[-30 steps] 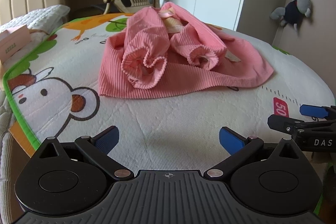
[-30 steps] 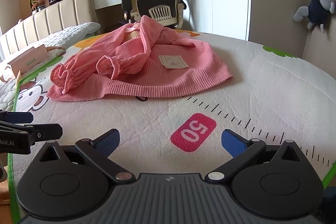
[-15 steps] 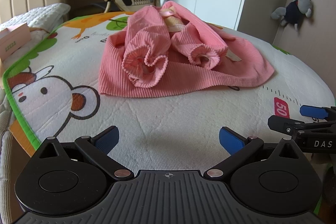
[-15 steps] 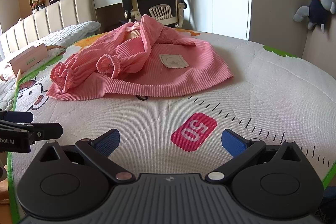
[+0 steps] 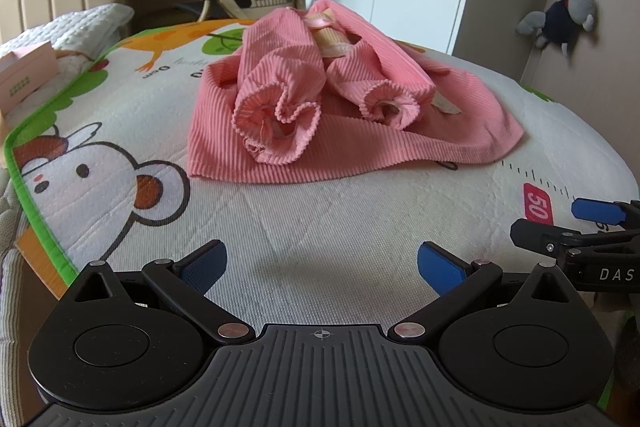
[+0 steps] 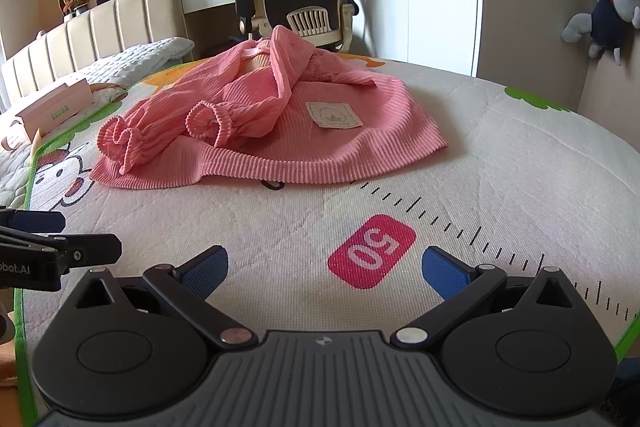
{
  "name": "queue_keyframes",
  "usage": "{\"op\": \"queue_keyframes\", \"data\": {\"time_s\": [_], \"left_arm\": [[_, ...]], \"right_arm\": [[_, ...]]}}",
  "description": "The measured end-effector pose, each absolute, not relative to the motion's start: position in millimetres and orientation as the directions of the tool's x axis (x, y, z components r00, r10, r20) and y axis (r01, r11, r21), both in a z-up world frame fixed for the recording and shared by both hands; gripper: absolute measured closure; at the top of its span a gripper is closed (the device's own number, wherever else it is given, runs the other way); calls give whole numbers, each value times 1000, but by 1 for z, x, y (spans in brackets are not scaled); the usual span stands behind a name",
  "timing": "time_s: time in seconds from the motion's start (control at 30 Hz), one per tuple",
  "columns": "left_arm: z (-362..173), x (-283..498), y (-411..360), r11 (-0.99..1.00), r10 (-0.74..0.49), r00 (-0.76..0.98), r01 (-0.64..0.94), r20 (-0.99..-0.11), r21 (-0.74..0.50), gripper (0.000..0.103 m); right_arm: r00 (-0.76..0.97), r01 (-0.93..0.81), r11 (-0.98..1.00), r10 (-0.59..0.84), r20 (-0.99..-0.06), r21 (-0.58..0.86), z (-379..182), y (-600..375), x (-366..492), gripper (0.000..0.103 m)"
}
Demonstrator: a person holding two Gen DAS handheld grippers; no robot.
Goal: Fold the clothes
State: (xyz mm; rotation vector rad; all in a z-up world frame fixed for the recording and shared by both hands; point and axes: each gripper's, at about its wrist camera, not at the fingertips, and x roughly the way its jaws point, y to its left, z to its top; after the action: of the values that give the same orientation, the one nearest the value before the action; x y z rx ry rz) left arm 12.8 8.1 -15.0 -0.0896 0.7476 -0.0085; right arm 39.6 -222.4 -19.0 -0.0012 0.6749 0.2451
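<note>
still the approach step: the left tongs (image 5: pixel 319 265) and right tongs (image 6: pixel 325 269) are both released and grasp nothing, with the crumpled pink garment (image 5: pixel 340 107) ahead of them on the mat (image 6: pixel 520 155); next, reach its hem; the garment looms slightly nearer than a second ago

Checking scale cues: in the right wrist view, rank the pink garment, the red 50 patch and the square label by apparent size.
1. pink garment
2. red 50 patch, though nearness to the camera enlarges it
3. square label
</note>
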Motion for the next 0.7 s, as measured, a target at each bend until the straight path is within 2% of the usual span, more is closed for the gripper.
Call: {"op": "queue_keyframes", "data": {"time_s": [0.23,0.33,0.47,0.6,0.7], "left_arm": [[-14,15,8,997,-43,731,-10,-681,-75,0],[-1,26,11,998,-62,756,45,-651,-42,0],[31,64,32,997,-76,815,75,-574,-25,0],[43,130,68,996,-85,831,60,-550,-63,0],[35,180,91,991,-116,815,55,-568,-125,0]], "right_arm": [[748,-246,967,234,-622,67,-17,-221,42,0],[755,-259,964,242,-610,62,-10,-225,51,0],[717,-231,957,289,-634,175,-11,-244,71,0],[691,-169,921,365,-624,351,-19,-264,80,0],[671,-163,922,364,-646,351,-18,-262,84,0]]}}
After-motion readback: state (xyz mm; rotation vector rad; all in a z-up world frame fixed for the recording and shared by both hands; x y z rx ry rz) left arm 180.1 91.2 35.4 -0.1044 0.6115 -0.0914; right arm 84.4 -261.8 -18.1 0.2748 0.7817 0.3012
